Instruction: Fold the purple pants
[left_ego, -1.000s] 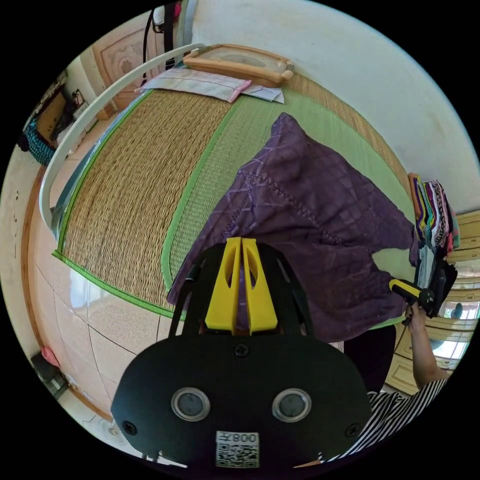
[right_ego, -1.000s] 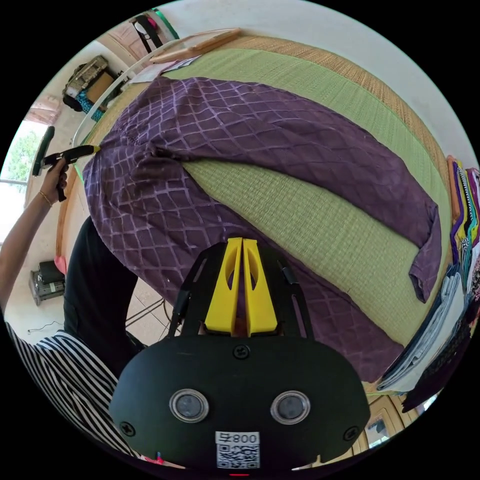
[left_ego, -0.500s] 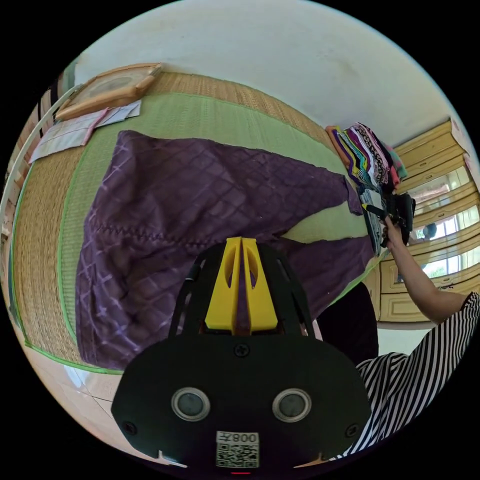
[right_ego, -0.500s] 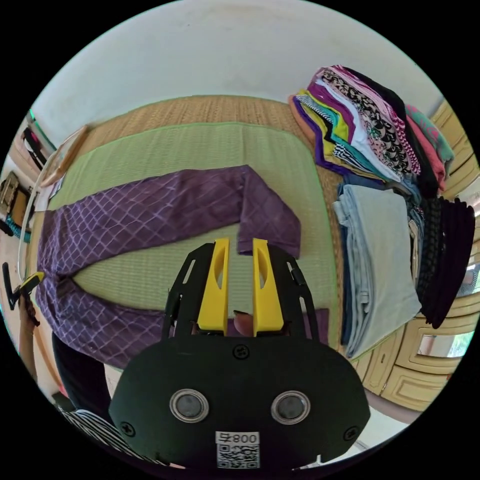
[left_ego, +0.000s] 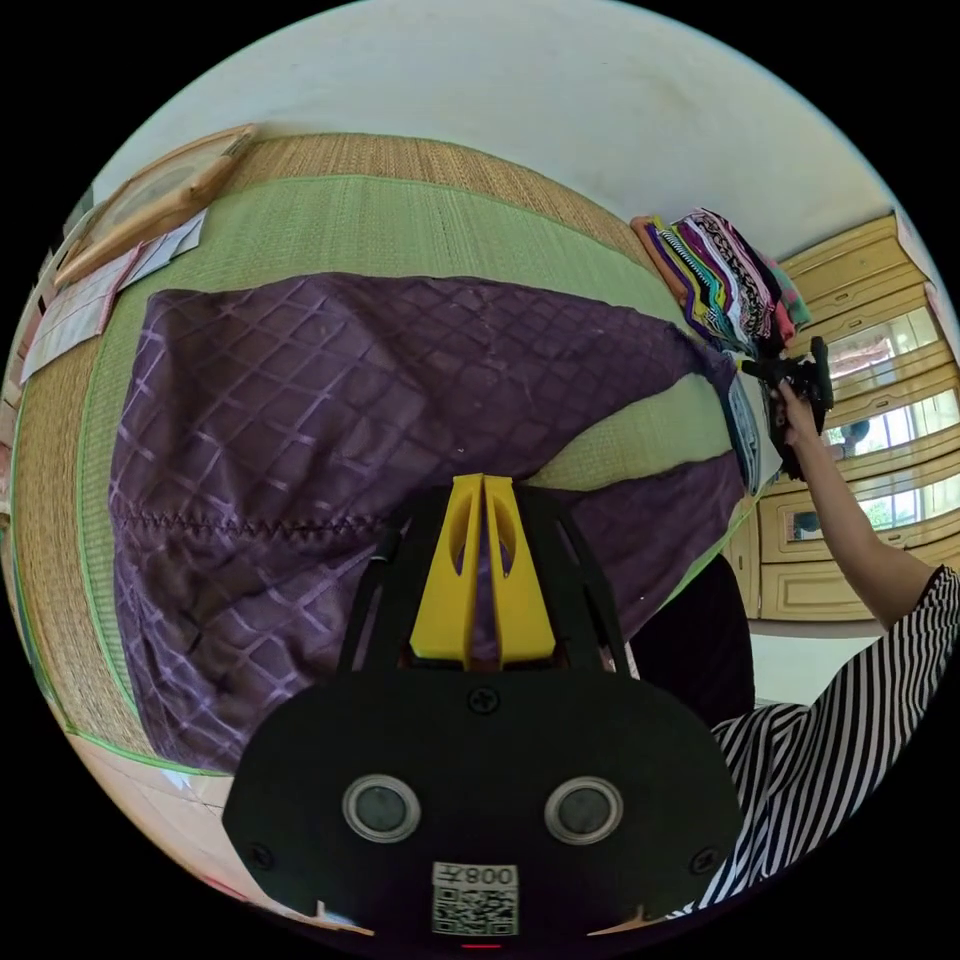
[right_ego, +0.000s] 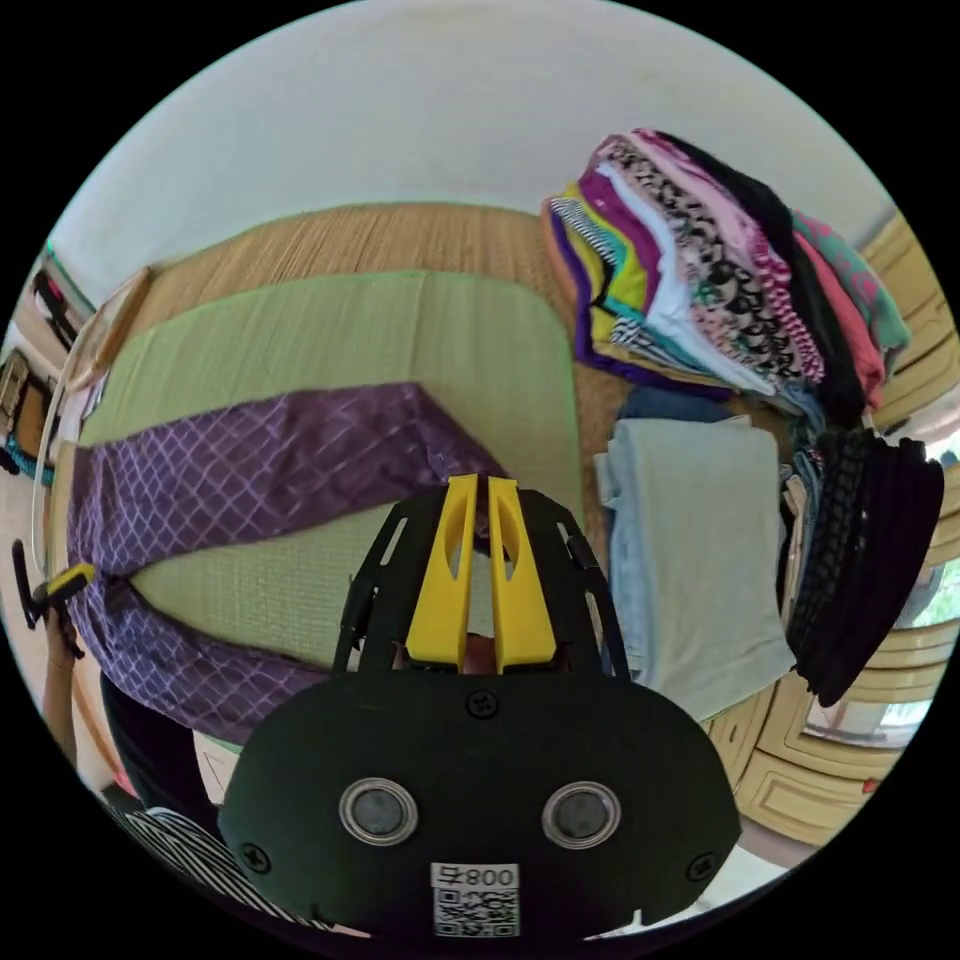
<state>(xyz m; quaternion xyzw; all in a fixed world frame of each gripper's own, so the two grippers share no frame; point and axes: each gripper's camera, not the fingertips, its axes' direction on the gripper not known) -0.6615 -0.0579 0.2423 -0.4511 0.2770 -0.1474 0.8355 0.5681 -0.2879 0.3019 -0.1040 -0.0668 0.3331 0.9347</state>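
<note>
Gripping the purple pants (left_ego: 330, 400) at the waist edge, left gripper (left_ego: 484, 490) has its yellow jaws pressed together with purple cloth pinched between them, at 6 o'clock in the left gripper view. Pants spread flat on the green mat (left_ego: 380, 230), waist near, two legs running off toward 3 o'clock with a wedge of mat between them. Striped sleeve (left_ego: 830, 720) at 4 o'clock, hand (left_ego: 795, 420) at 3 o'clock holding the right gripper (left_ego: 748, 368) near the leg ends; can't tell its jaws from here. Stack of folded clothes (left_ego: 725, 285) at 2 o'clock, wooden cabinet (left_ego: 860, 470) just beyond, white wall (left_ego: 560, 110) at 12.

Right gripper view: right gripper (right_ego: 476, 495) jaws nearly together, tips at the far leg's hem; whether they clamp cloth, cannot tell. Pants (right_ego: 250, 470) lie from centre to 9 o'clock on the mat (right_ego: 350, 340), both legs visible. Left gripper (right_ego: 70, 578) at 9 o'clock on the waist. Pale folded cloth (right_ego: 700, 560) at 3 o'clock, colourful clothes stack (right_ego: 700, 270) at 1–2 o'clock, dark folded pile (right_ego: 870, 560) beside it.
</note>
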